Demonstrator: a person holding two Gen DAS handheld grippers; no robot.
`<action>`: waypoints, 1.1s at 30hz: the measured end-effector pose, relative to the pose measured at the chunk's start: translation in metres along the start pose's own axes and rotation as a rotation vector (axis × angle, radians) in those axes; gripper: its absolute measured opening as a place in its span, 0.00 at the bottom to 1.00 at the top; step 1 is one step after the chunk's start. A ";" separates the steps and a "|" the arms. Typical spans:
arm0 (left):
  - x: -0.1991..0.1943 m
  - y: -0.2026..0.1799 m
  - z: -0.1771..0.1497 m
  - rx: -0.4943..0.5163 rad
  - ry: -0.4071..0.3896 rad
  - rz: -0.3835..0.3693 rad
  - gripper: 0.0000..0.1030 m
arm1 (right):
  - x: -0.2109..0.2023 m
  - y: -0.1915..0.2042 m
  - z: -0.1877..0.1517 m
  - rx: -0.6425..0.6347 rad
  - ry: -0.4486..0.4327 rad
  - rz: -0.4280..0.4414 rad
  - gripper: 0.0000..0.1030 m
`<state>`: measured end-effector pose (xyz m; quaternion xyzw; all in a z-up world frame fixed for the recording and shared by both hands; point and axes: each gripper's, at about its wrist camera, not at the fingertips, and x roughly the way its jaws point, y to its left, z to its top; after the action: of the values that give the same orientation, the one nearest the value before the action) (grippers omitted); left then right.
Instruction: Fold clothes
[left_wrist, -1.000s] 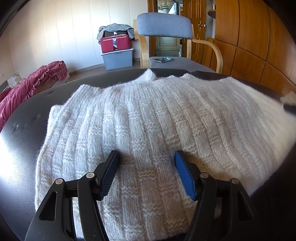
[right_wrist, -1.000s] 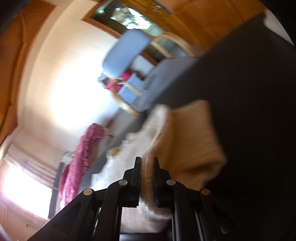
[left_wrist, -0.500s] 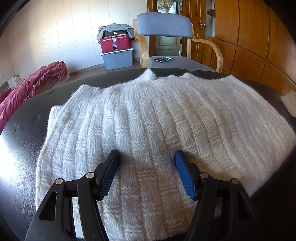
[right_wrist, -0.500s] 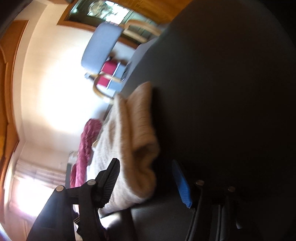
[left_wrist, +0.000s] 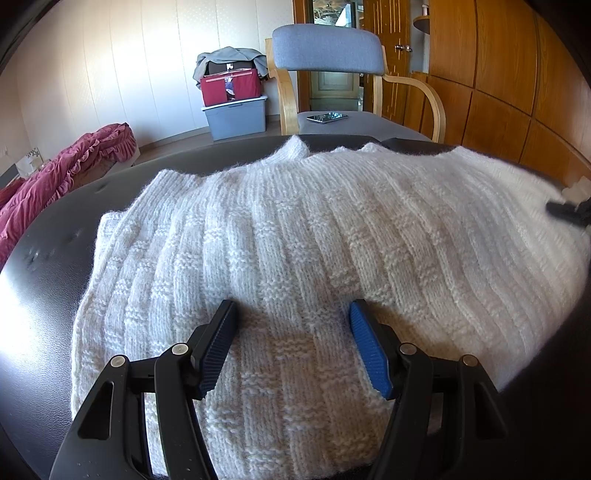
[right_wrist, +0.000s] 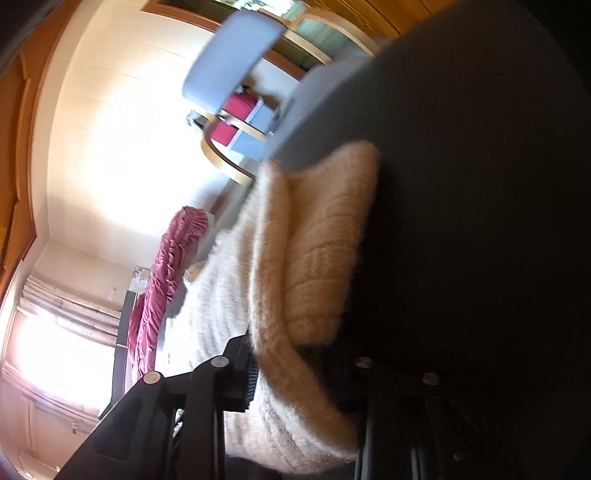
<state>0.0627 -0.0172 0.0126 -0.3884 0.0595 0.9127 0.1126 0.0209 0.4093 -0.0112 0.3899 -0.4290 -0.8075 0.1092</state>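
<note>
Right wrist view shows the right gripper (right_wrist: 291, 373) closing on the sweater's (left_wrist: 314, 251) thick right edge on the black table (left_wrist: 48, 288), nearer it than the left gripper (left_wrist: 291, 325), which hovers half open, empty

Sweater (left_wrist: 314, 236): off-white, ribbed basket-weave knit; reads cream-tan in the right wrist view (right_wrist: 317, 258). Surface (left_wrist: 48, 266): glossy black. Left hand-held gripper (left_wrist: 293, 343): black frame, blue ridged pads. Chair (left_wrist: 327, 50): grey-blue upholstery, light wood arms. Far bins: red box (left_wrist: 231, 86) on a grey-blue tub (left_wrist: 236, 118). Left: crimson ruffled fabric (left_wrist: 66, 170). Wall panelling (left_wrist: 498, 66): orange-brown wood.
</note>
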 end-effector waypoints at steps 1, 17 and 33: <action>-0.001 0.002 0.000 -0.010 -0.006 -0.013 0.54 | -0.003 0.007 0.001 -0.010 -0.011 0.012 0.25; -0.003 -0.022 0.000 -0.062 0.028 -0.190 0.08 | -0.033 0.069 -0.021 -0.102 -0.059 0.072 0.09; -0.021 0.021 -0.020 -0.247 0.001 -0.265 0.09 | 0.046 0.250 -0.081 -0.431 0.095 0.086 0.09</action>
<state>0.0854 -0.0453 0.0145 -0.4042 -0.1050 0.8899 0.1834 0.0086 0.1846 0.1325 0.3766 -0.2570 -0.8558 0.2443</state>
